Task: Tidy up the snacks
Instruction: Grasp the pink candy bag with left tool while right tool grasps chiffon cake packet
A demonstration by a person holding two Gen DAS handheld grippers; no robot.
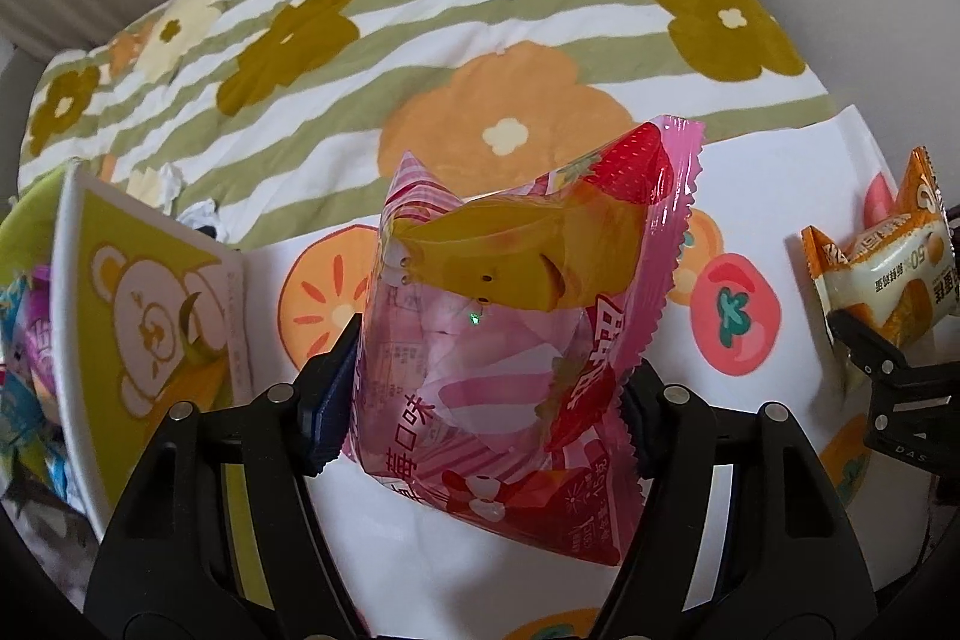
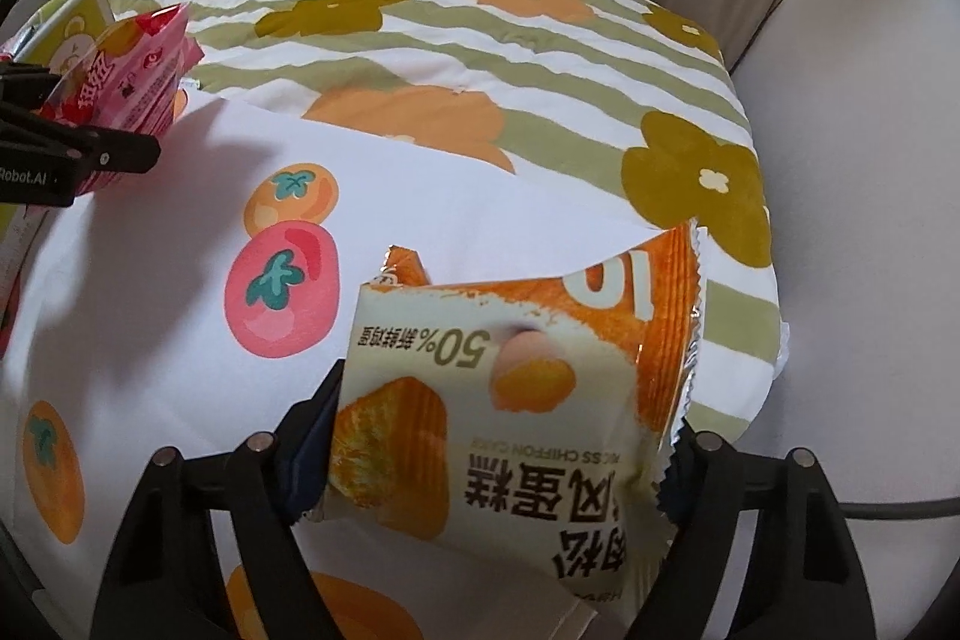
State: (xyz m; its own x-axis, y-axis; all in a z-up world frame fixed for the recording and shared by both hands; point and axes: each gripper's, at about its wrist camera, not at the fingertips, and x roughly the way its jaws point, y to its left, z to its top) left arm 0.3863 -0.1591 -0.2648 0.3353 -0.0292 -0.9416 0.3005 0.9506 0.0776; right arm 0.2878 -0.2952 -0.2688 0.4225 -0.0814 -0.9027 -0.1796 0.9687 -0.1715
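I have both jaws clenched on packets: my left gripper grasps the pink strawberry packet, my right gripper the orange chiffon cake packet. Both hang above the fruit-print sheet, the pink one just right of the bear box. I judge them light, puffy and crushable, with slick film; holding across the lower body near the crimped seam suits. Each packet's long axis runs away from me, top seam pointing up and forward.
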